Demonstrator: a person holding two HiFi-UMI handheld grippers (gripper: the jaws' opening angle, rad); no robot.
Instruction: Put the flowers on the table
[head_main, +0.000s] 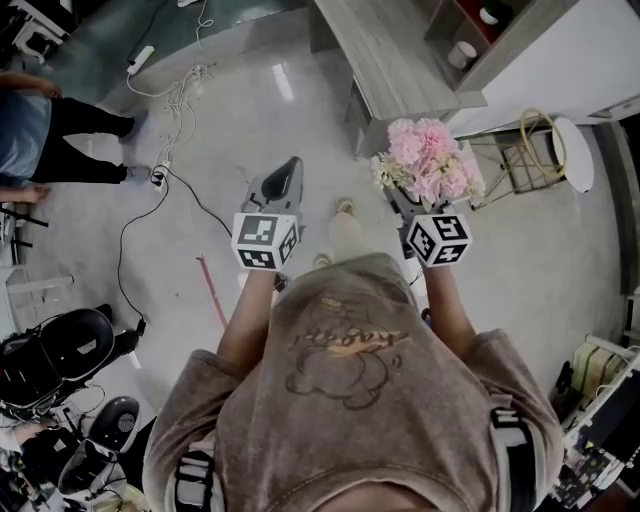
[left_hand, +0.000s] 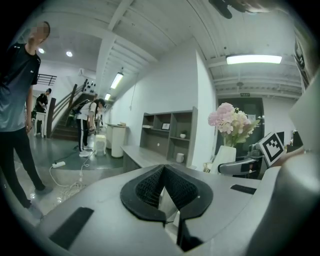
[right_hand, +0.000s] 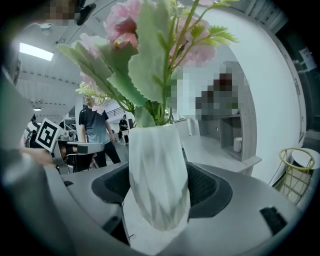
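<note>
My right gripper (right_hand: 159, 192) is shut on a white faceted vase (right_hand: 159, 175) that holds pink flowers (right_hand: 125, 22) with green leaves. In the head view the pink flowers (head_main: 430, 160) rise above the right gripper (head_main: 415, 208), held in the air over the floor. The grey table (head_main: 390, 55) stands ahead of them, its near end close to the bouquet. My left gripper (head_main: 283, 182) hangs to the left with its jaws closed together and nothing between them. From the left gripper view the flowers (left_hand: 231, 120) and white vase (left_hand: 224, 154) show at the right.
A shelf unit (head_main: 480, 30) with cups stands beside the table. A gold wire stand (head_main: 528, 140) and a round white top (head_main: 572, 155) are at the right. Cables (head_main: 180, 95) trail over the floor at the left, where a person (head_main: 40, 135) stands. Black chairs (head_main: 60, 345) sit at lower left.
</note>
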